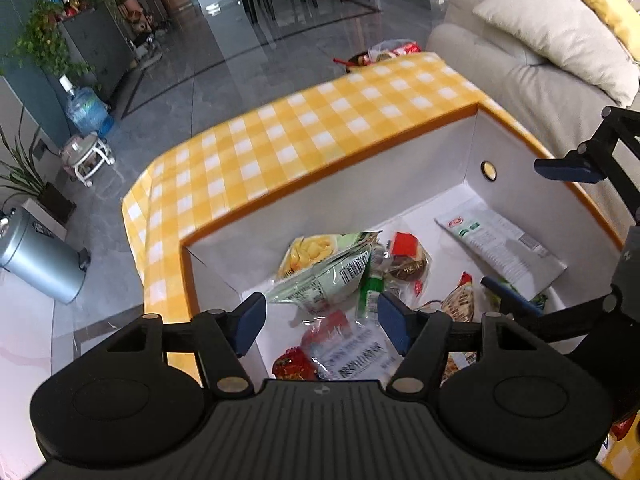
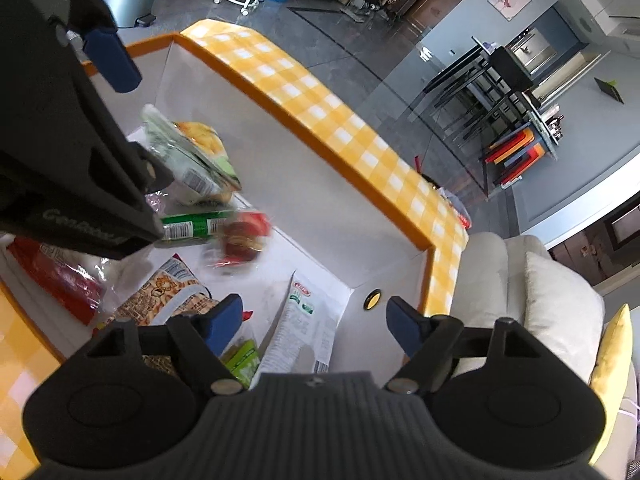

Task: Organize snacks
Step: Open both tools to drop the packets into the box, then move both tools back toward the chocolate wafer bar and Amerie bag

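A storage box (image 1: pixel 400 168) with a yellow-checked cover and white inner walls holds several snack packets. Among them are a green-and-yellow chip bag (image 1: pixel 320 268), a red-labelled packet (image 1: pixel 408 260), a flat white packet (image 1: pixel 500 248) and a red packet (image 1: pixel 296 360). My left gripper (image 1: pixel 322 322) hangs open above the near corner, its pads touching nothing. My right gripper (image 2: pixel 314 326) is open over the white packet (image 2: pixel 304 328) and also grips nothing. It shows at the right edge of the left wrist view (image 1: pixel 538 230). The chip bag (image 2: pixel 192 152) and the red-labelled packet (image 2: pixel 240 236) look blurred.
A beige sofa (image 1: pixel 520 72) with a pale cushion (image 1: pixel 560 28) and a yellow one stands just past the box. Beyond it lies grey floor (image 1: pixel 224 52), with a silver bin (image 1: pixel 40 260), a water bottle (image 1: pixel 86 108) and a dining table with chairs (image 2: pixel 500 76).
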The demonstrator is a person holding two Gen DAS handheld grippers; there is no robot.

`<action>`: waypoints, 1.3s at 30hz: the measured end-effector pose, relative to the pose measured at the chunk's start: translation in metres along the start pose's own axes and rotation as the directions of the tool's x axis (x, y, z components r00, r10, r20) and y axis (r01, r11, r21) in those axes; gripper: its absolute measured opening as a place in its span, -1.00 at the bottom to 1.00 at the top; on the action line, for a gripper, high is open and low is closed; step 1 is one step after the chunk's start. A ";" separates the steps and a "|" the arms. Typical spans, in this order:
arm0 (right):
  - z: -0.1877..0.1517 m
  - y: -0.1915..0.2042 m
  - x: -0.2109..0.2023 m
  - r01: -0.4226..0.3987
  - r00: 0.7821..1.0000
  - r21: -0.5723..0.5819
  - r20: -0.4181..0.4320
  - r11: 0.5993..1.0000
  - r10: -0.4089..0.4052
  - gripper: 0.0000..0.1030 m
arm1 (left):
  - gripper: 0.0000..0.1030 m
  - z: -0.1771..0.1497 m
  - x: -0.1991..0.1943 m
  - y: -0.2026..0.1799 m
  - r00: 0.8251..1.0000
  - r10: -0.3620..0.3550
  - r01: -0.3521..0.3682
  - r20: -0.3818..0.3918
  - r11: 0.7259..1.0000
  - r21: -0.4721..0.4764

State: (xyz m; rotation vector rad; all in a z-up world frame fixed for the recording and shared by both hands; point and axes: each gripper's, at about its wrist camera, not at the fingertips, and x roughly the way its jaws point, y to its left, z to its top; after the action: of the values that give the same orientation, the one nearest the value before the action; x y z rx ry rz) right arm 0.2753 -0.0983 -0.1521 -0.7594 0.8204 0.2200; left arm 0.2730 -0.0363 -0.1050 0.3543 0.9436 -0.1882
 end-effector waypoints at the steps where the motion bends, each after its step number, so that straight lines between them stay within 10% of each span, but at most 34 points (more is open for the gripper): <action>1: 0.000 -0.001 -0.002 0.002 1.000 0.000 0.003 1.000 -0.002 0.49 | 0.46 0.000 -0.003 0.000 1.000 0.002 -0.002 0.007 1.000 0.002; 39: -0.101 -0.011 -0.143 -0.002 0.993 0.306 0.115 0.952 -0.035 0.58 | 0.53 -0.059 -0.132 -0.039 0.972 -0.088 0.101 0.216 0.994 -0.048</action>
State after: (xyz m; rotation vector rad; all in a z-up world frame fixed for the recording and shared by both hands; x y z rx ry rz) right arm 0.1248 -0.1607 -0.0872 -0.4564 0.7131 0.1173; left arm 0.1402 -0.0492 -0.0369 0.2296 0.7524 -0.2796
